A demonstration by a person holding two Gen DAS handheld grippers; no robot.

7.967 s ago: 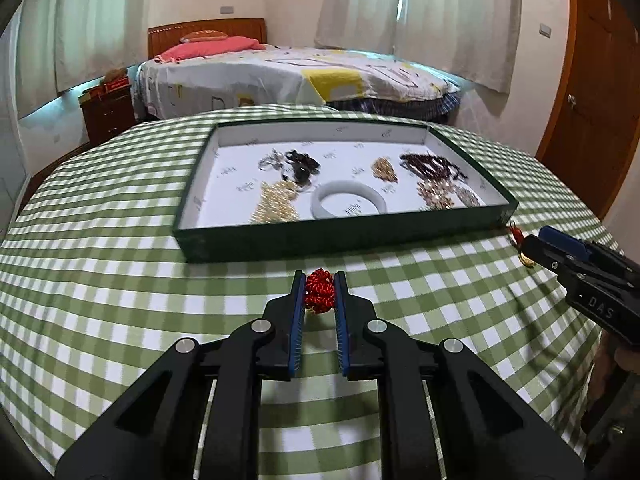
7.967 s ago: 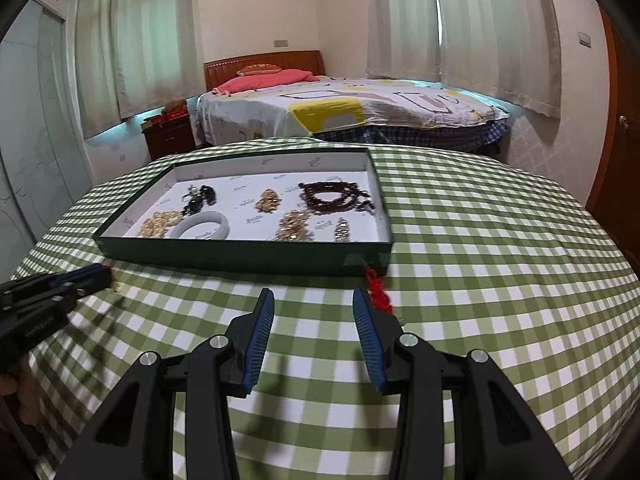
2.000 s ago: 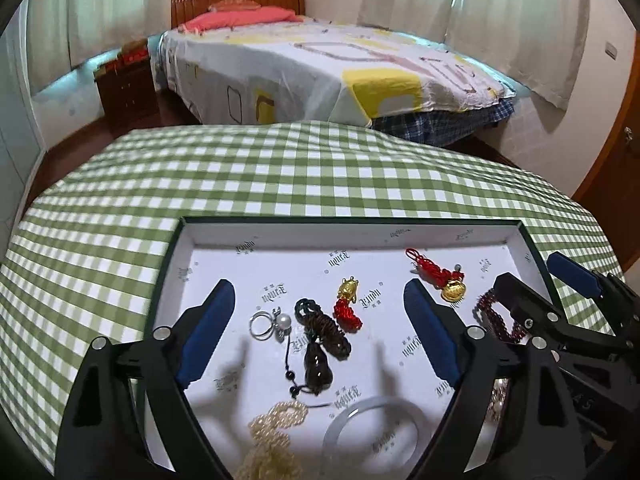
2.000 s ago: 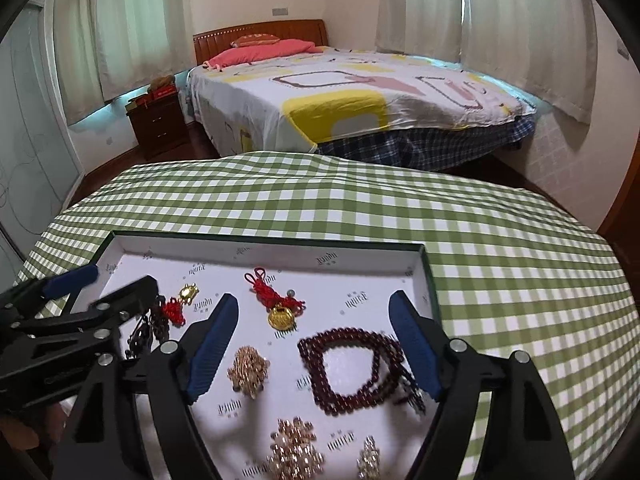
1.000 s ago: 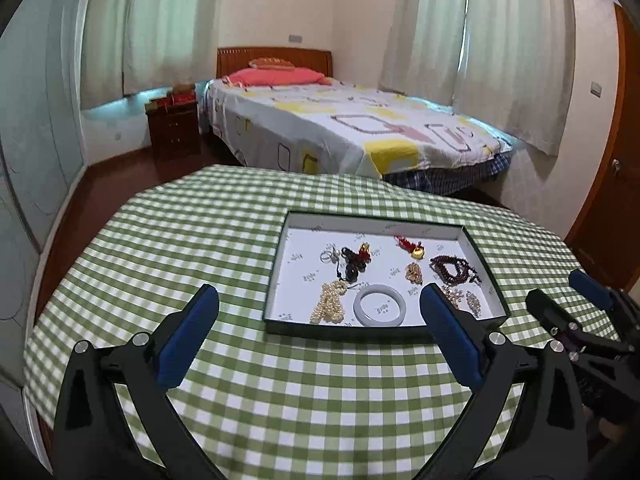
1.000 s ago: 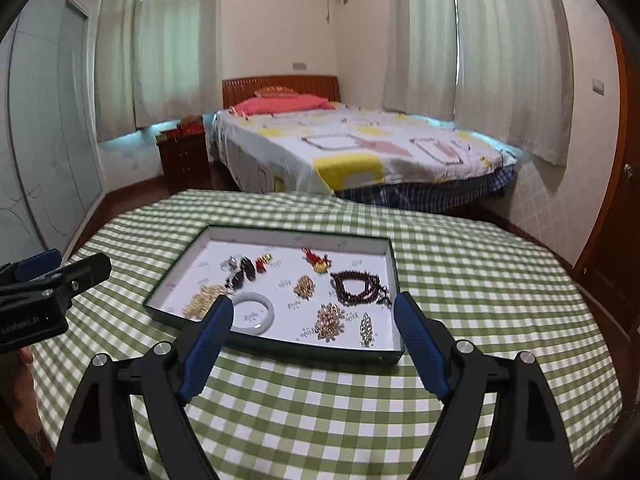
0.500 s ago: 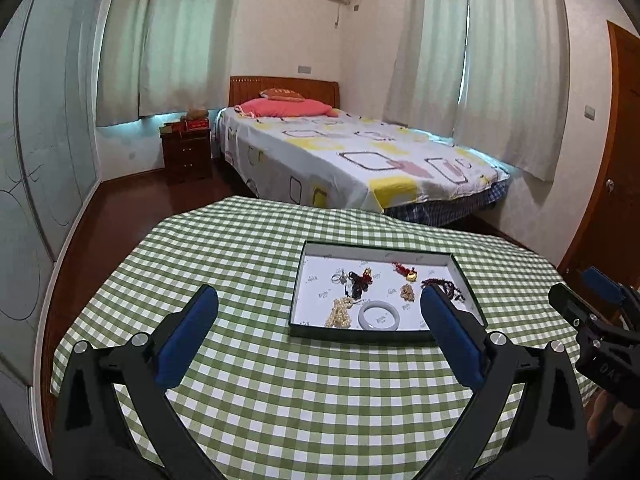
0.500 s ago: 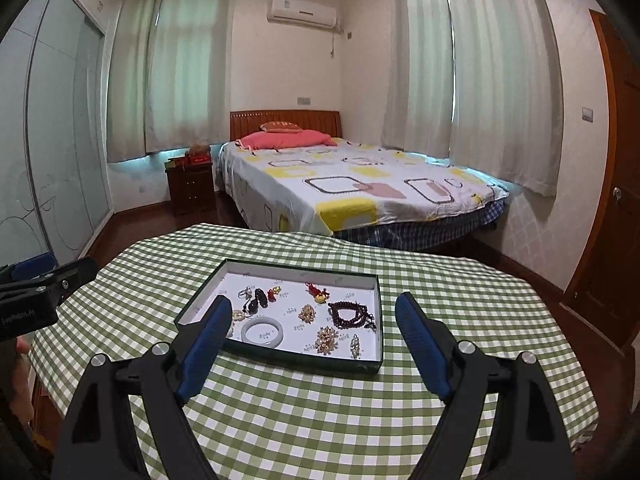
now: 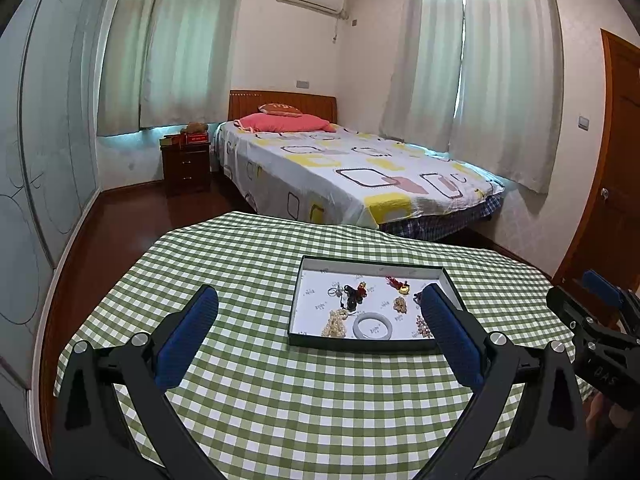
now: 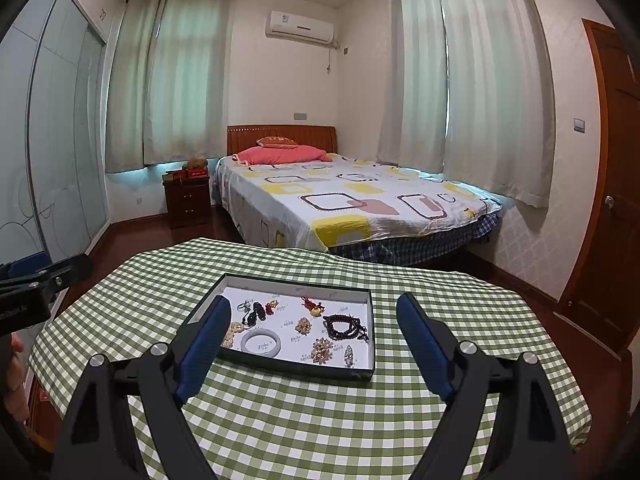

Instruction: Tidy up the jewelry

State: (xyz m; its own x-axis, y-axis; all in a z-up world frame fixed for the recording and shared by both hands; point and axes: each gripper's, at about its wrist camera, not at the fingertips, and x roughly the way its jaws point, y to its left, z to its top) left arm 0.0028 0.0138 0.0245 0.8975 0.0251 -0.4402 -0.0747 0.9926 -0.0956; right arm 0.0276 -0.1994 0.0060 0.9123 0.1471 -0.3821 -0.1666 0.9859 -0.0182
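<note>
- Left gripper (image 9: 320, 336): jaws spread wide, nothing between the blue pads; held high above the table (image 9: 240, 360), well apart from the tray.
- Right gripper (image 10: 312, 344): jaws likewise spread wide and empty, also raised well clear of the tray.
- Tray (image 10: 362, 372): dark green, white-lined, resting on the checked tablecloth near the table's middle.
- Contents visible inside the tray: white bangle (image 10: 262, 343), dark bead bracelet (image 10: 344, 327), pearl strand (image 9: 335, 318), red knot charm (image 10: 311, 305), several small gold pieces.
- No jewelry is visible on the cloth outside the tray.
- Judgement: collection appears complete; any remaining work would be arranging pieces within the tray.
</note>
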